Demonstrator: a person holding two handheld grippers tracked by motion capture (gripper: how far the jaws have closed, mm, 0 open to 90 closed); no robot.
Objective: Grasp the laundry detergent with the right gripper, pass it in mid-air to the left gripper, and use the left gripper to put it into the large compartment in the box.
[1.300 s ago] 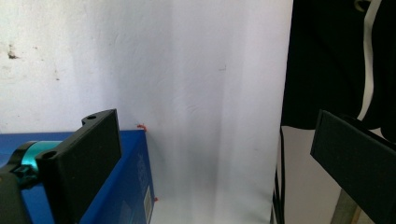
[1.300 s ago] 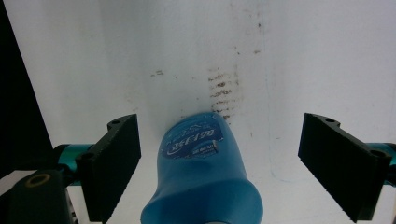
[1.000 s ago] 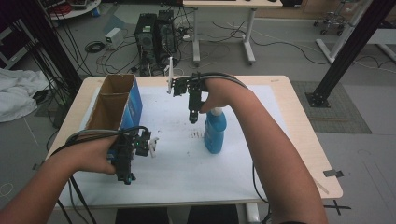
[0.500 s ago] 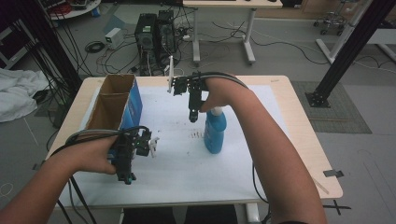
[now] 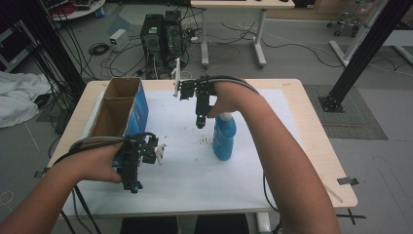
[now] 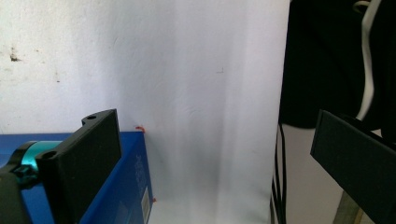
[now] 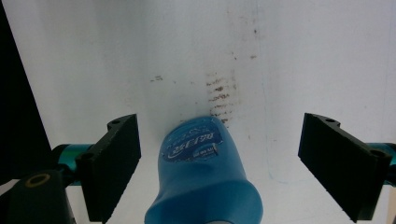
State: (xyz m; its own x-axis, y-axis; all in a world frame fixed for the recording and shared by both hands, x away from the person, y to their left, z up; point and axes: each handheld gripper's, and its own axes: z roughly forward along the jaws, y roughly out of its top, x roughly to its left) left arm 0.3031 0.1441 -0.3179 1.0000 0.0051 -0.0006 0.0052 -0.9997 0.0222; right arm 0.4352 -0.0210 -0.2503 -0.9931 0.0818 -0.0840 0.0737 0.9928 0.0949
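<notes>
On the table (image 5: 311, 146): box (image 5: 117, 107) at 9 o'clock edge, bottle (image 5: 224, 139) near centre, well apart from box.

black grippers (image 5: 132, 163) with teal fittings, ribbed fingers (image 7: 116, 161) and grey cables (image 5: 87, 144).

A desk (image 5: 311, 146) with a light wooden top carried a white sheet (image 5: 185, 170) marked with dark smudges (image 5: 206, 140) near its middle. On the floor beyond the far edge stood two black computer towers (image 5: 163, 34) among loose cables. A white cloth (image 5: 17, 97) lay at far left.
</notes>
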